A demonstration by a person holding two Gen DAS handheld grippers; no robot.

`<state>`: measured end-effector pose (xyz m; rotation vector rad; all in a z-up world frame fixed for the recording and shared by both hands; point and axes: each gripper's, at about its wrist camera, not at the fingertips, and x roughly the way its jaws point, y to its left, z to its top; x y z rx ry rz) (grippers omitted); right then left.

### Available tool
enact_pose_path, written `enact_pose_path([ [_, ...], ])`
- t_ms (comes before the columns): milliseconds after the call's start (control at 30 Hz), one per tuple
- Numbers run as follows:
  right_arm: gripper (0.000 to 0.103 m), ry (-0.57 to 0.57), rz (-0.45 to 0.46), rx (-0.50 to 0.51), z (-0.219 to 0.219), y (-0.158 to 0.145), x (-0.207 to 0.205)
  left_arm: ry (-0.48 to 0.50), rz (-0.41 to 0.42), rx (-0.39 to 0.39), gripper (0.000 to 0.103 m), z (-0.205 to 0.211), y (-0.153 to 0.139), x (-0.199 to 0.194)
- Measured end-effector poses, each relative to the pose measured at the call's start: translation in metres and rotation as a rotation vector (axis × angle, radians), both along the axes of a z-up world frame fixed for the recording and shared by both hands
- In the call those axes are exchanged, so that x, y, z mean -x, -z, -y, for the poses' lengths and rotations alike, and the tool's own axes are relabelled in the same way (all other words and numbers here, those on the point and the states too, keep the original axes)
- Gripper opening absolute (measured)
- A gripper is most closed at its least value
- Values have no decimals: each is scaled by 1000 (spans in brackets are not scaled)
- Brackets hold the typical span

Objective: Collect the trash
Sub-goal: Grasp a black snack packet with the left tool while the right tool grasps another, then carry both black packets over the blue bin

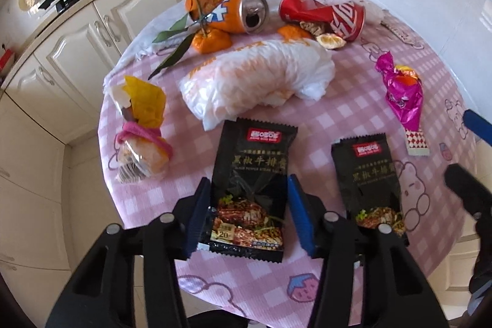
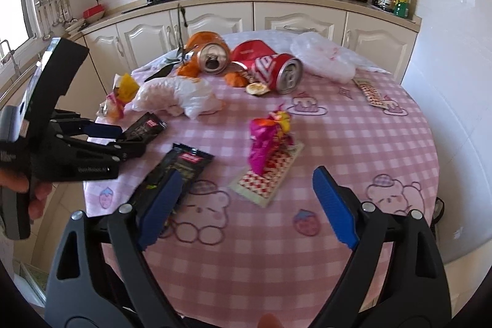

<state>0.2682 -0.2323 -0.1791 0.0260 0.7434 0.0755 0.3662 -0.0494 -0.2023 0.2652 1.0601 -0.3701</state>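
Trash lies on a round table with a pink checked cloth (image 1: 353, 100). My left gripper (image 1: 249, 195) is open, its blue pads on either side of a black snack packet (image 1: 255, 162) lying flat at the near edge. It also shows in the right wrist view (image 2: 144, 126). A second black packet (image 1: 373, 183) lies to its right, also in the right wrist view (image 2: 181, 171). My right gripper (image 2: 246, 199) is open and empty above the cloth, its left pad beside that packet. A magenta foil wrapper (image 2: 267, 140) lies just ahead of it.
A crushed orange can (image 1: 243, 13), a crushed red can (image 1: 326, 14), tangerines with leaves (image 1: 210, 40), peel, a white plastic bag (image 1: 258, 79), a yellow and pink wrapper bundle (image 1: 141, 125) and a red-checked paper (image 2: 267, 174) lie on the table. Kitchen cabinets (image 2: 215, 23) stand behind.
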Motion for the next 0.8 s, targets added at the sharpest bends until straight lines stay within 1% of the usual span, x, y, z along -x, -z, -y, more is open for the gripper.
enact_pose_path([
  [33, 86, 2, -5, 3, -4, 1, -2, -6, 7, 13, 36, -1, -1, 3],
  [133, 86, 9, -39, 4, -17, 7, -10, -22, 27, 28, 24, -6, -2, 13],
  [167, 86, 9, -47, 5, -21, 8, -11, -29, 31, 37, 22, -8, -2, 17],
  [267, 82, 1, -78, 8, -36, 13, -17, -50, 31, 96, 19, -16, -4, 28],
  [300, 80, -3, -90, 2, -41, 14, -19, -60, 31, 127, 19, -21, -5, 31],
  [367, 78, -10, -102, -15, -47, 16, -20, -71, 36, 157, 19, -28, -7, 35],
  [433, 69, -9, -117, -29, -53, 18, -20, -79, 43, 194, 19, -37, -9, 43],
  [467, 67, -7, -126, -34, -56, 20, -21, -79, 44, 201, 19, -41, -9, 46],
  [533, 59, 2, -147, -39, -61, 22, -23, -87, 48, 219, 19, -49, -10, 51],
  [600, 56, 1, -161, -46, -66, 24, -24, -99, 44, 238, 19, -57, -10, 55],
  [667, 54, 24, -161, -19, -73, 25, -25, -107, 44, 251, 19, -64, -8, 56],
  [700, 52, 31, -162, -15, -74, 25, -26, -109, 44, 256, 19, -66, -8, 57],
  [767, 42, 55, -171, 8, -78, 29, -30, -113, 45, 269, 19, -69, -7, 57],
  [800, 41, 57, -172, 26, -81, 31, -31, -112, 45, 275, 19, -71, -7, 58],
])
